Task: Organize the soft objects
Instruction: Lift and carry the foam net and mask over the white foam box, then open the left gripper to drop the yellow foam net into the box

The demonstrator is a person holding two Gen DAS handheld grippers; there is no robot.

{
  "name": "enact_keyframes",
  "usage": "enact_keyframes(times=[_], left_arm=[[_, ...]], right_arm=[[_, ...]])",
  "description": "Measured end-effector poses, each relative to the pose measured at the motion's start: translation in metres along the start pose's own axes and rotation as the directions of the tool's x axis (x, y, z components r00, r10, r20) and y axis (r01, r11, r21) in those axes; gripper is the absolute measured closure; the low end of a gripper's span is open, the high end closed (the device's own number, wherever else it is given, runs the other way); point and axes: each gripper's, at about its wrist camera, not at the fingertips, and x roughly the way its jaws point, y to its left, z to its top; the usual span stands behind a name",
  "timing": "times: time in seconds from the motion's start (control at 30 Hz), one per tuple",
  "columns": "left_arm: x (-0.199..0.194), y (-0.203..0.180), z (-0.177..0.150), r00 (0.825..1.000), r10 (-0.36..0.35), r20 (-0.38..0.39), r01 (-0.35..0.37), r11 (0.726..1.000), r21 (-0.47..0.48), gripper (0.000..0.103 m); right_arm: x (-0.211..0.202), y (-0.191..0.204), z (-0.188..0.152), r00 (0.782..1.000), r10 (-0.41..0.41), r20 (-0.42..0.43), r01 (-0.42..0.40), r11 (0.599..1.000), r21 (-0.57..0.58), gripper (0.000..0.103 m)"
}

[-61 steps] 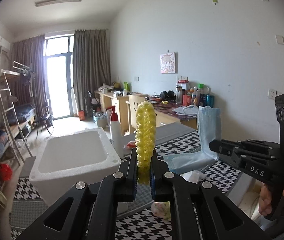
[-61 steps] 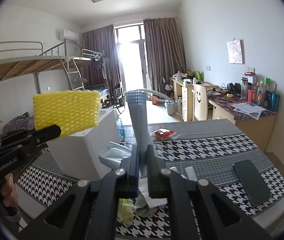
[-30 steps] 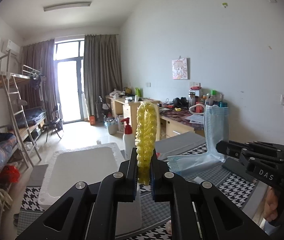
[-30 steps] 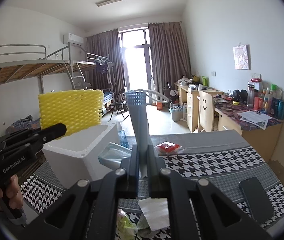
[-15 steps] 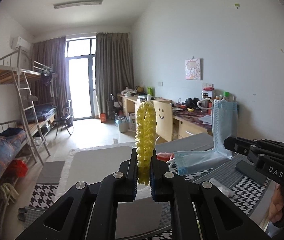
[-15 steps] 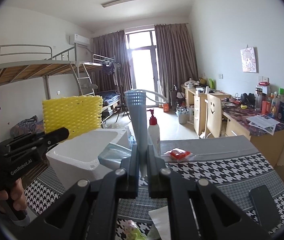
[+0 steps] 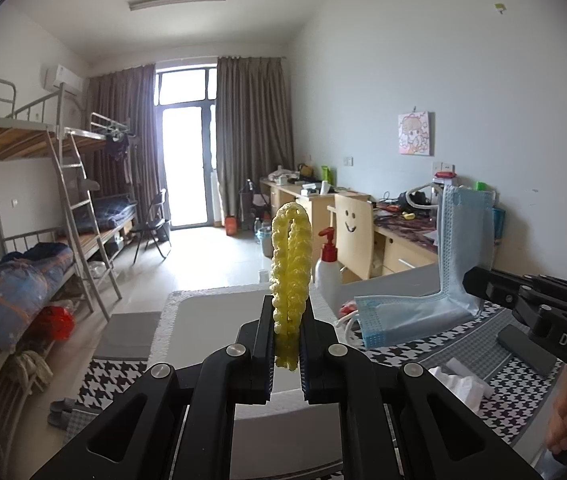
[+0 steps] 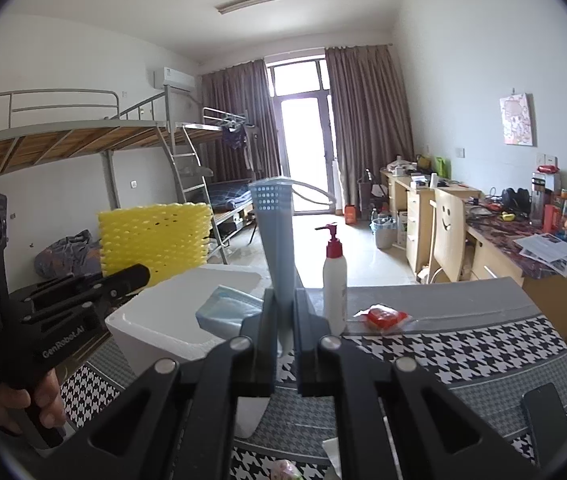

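2 claws are raised above a desk (image 8: 483, 344) covered with a black-and-white houndstooth cloth. A white foam box (image 8: 187, 312) stands open-topped on the left part of the desk. The left claw (image 7: 286, 328) is clamped on a yellow foam net (image 7: 289, 264), which stands upright between the pads directly above the box. In the right wrist view, the same net (image 8: 155, 236) appears as a flat ribbed panel over the box's far left edge. The right claw (image 8: 283, 320) is clamped on a blue face mask (image 8: 277, 240); 1 half rises upright from the pads, and the other half hangs folded to the left, over the box's right rim. In the left wrist view, the mask (image 7: 443, 272) forms an L shape. A white pump bottle (image 8: 334, 280) with a red top stands just behind the right claw. A red packet (image 8: 381, 316) lies right of the bottle. A dark phone (image 8: 547, 420) lies at the desk's near right corner.
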Motion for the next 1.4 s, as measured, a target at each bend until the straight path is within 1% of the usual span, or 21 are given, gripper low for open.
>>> enact_keyframes(times=[0.1, 0.43, 0.6, 0.93, 1.0, 1.07, 1.1, 1.13, 1.17, 1.2, 1.23, 1.27, 1.3, 1.33, 1.4], left_arm=[[0.008, 0.006, 0.0, 1.0, 0.005, -0.023, -0.005, 1.0, -0.016, 0.093], [0.023, 0.013, 0.0, 0.998, 0.026, -0.064, -0.028, 0.999, -0.017, 0.093], [0.032, 0.017, -0.002, 0.995, 0.031, -0.096, -0.034, 0.999, -0.03, 0.093], [0.045, 0.022, -0.006, 0.989, 0.05, -0.136, -0.056, 0.997, -0.044, 0.092], [0.049, 0.024, -0.007, 0.987, 0.043, -0.157, -0.051, 0.998, -0.047, 0.09], [0.051, 0.024, -0.008, 0.986, 0.031, -0.163, -0.039, 0.998, -0.048, 0.082], [0.051, 0.023, -0.008, 0.986, 0.035, -0.162, -0.043, 0.998, -0.046, 0.07], [0.05, 0.023, -0.009, 0.987, 0.04, -0.157, -0.047, 0.998, -0.044, 0.051], [0.049, 0.023, -0.009, 0.987, 0.049, -0.152, -0.056, 0.998, -0.041, 0.04], [0.047, 0.023, -0.009, 0.988, 0.065, -0.142, -0.071, 0.997, -0.036, 0.021], [0.044, 0.022, -0.009, 0.99, 0.072, -0.123, -0.076, 0.996, -0.036, 0.013], [0.038, 0.022, -0.009, 0.992, 0.082, -0.092, -0.086, 0.996, -0.039, 0.01], [0.036, 0.024, -0.008, 0.993, 0.092, -0.078, -0.095, 0.995, -0.04, 0.003], [0.033, 0.025, -0.008, 0.992, 0.105, -0.065, -0.108, 0.993, -0.043, 0.001], [0.03, 0.028, -0.007, 0.992, 0.112, -0.055, -0.115, 0.992, -0.051, 0.001]], right_arm=[[0.004, 0.002, 0.002, 1.0, 0.005, -0.005, -0.005, 1.0, -0.001, 0.094], [0.012, 0.004, 0.003, 1.0, 0.019, -0.011, -0.019, 1.0, -0.009, 0.094], [0.014, 0.003, 0.004, 1.0, 0.014, -0.012, -0.014, 1.0, -0.008, 0.094], [0.021, 0.006, 0.007, 1.0, 0.002, -0.015, -0.002, 1.0, -0.009, 0.094], [0.022, 0.006, 0.007, 1.0, 0.004, -0.016, -0.004, 1.0, -0.008, 0.094], [0.023, 0.006, 0.007, 1.0, 0.004, -0.017, -0.004, 1.0, -0.01, 0.094], [0.023, 0.007, 0.007, 1.0, 0.004, -0.018, -0.004, 1.0, -0.011, 0.094], [0.024, 0.007, 0.008, 1.0, 0.002, -0.017, -0.002, 1.0, -0.012, 0.094], [0.024, 0.007, 0.008, 1.0, 0.001, -0.016, -0.001, 1.0, -0.012, 0.094], [0.024, 0.008, 0.008, 1.0, 0.0, -0.015, 0.0, 1.0, -0.01, 0.094], [0.024, 0.008, 0.009, 1.0, 0.0, -0.014, 0.0, 1.0, -0.009, 0.094], [0.024, 0.008, 0.009, 1.0, -0.001, -0.014, 0.001, 1.0, -0.01, 0.094], [0.024, 0.008, 0.009, 1.0, -0.002, -0.014, 0.002, 1.0, -0.011, 0.094], [0.025, 0.008, 0.01, 1.0, -0.003, -0.014, 0.002, 1.0, -0.012, 0.094], [0.025, 0.008, 0.01, 1.0, -0.002, -0.015, 0.002, 1.0, -0.011, 0.094]])
